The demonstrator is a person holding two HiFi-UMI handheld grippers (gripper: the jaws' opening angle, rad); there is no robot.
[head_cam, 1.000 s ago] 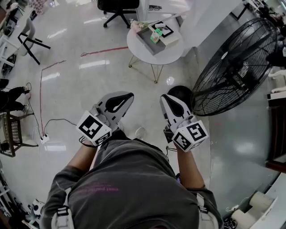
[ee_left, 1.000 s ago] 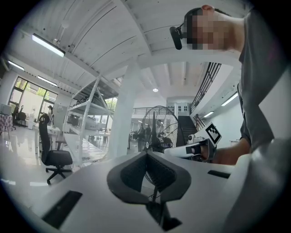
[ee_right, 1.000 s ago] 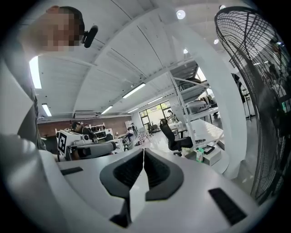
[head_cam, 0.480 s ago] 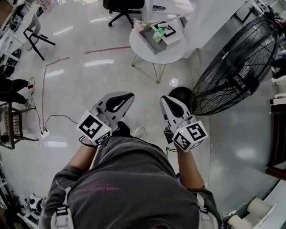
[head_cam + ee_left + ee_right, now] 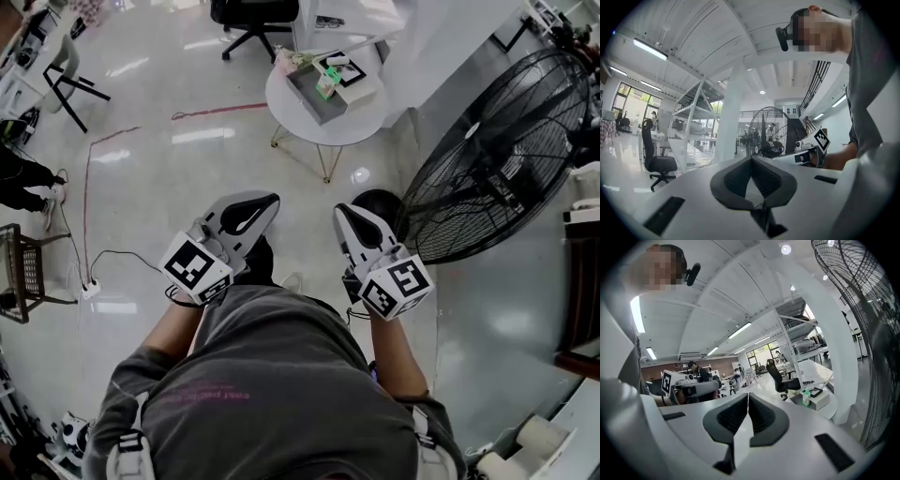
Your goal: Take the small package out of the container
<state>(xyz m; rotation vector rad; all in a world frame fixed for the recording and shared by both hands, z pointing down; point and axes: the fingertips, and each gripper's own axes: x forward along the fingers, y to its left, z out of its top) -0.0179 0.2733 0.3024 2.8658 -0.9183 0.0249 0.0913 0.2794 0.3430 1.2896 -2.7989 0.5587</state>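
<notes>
You are holding both tools close in front of your chest, and neither is gripping anything: the left gripper is showing its jaws pressed together with nothing between them, and the right gripper is likewise closed and empty, side by side and pointing ahead. Just beyond them your dark shoe is now coming into sight on the floor between the two tools, where a second ago there was only bare floor, so you are stepping forward. On your right the big black fan is spreading slightly wider in the head view than before. Farther ahead, well apart from both tools, the round white table is carrying the grey container, and the small package, green, seems to be standing at the container's right side, just beside a white box. Beyond the table an office chair is standing. The approach is only getting under way; the package is untouched.
</notes>
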